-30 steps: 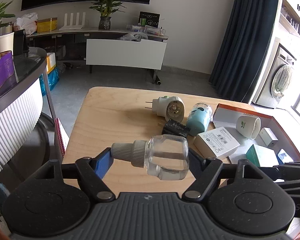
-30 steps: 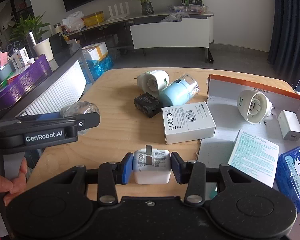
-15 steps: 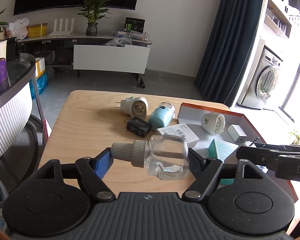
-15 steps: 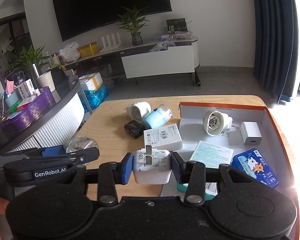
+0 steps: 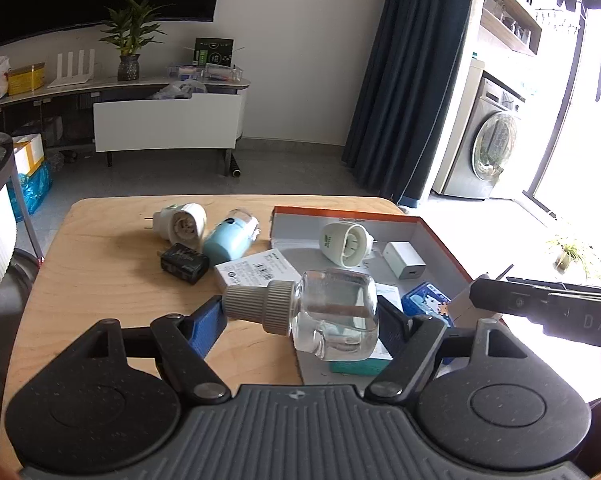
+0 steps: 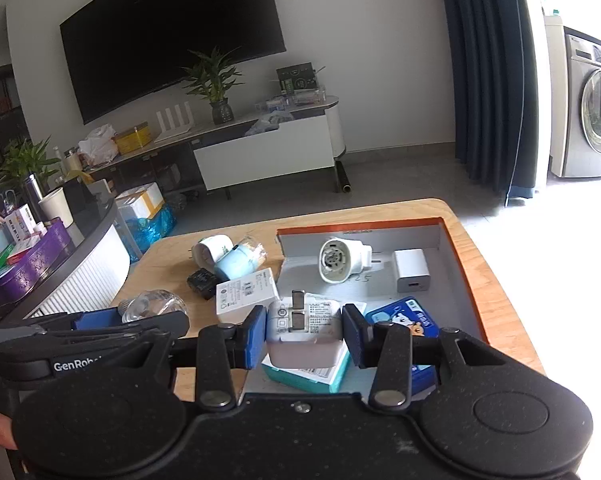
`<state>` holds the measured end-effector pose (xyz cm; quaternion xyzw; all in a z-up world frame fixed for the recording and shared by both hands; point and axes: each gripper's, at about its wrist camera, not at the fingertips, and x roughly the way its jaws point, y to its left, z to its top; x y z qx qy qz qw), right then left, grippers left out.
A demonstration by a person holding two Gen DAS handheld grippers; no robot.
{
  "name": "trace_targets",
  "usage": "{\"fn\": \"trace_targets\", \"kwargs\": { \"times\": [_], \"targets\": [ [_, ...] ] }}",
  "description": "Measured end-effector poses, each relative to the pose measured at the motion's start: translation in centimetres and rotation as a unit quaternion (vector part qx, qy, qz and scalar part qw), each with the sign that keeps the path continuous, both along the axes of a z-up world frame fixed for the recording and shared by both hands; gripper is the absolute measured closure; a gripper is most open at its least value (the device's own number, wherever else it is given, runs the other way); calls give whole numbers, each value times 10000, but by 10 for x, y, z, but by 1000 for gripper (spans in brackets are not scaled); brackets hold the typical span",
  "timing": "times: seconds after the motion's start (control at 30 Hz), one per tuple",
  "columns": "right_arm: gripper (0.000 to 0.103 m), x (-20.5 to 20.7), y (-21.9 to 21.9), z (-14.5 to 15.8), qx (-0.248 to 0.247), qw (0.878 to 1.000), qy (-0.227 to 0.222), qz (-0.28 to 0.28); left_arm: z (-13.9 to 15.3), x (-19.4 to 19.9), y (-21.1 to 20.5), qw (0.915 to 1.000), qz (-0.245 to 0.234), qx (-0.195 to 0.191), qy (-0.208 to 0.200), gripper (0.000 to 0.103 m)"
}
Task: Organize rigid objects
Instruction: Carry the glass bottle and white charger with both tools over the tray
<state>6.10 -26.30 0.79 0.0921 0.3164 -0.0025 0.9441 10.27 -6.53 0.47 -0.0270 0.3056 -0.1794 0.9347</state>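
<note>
My left gripper (image 5: 300,316) is shut on a clear glass bottle (image 5: 332,314) with a ribbed grey cap, held sideways above the table. My right gripper (image 6: 304,334) is shut on a white wall charger (image 6: 303,330) with its two metal prongs up. Both hang over the near end of an orange-edged grey box (image 6: 452,276). In that box lie a white round plug adapter (image 6: 338,260), a small white charger (image 6: 411,270), a blue tin (image 6: 404,320) and a teal box (image 6: 304,374). The left gripper (image 6: 96,320) with its bottle shows at the left of the right wrist view.
On the wooden table (image 5: 100,276) left of the box lie a white plug adapter (image 5: 182,224), a pale blue cylinder (image 5: 230,238), a black adapter (image 5: 184,262) and a white labelled carton (image 5: 256,272). A curved counter (image 6: 60,264) stands at the left; a washing machine (image 5: 488,148) stands at the right.
Both grippers have moved right and risen, from over the bare wood to over the near end of the box, each still holding its object. The views have swung towards the window.
</note>
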Motion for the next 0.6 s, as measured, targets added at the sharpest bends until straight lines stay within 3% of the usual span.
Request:
{"fn": "trace_targets", "kwargs": {
  "times": [0.6],
  "targets": [
    [52,-10,-53,11,44,9980,-305,-549,5,14,-60,9987,-481,150,-65,24]
  ]
}}
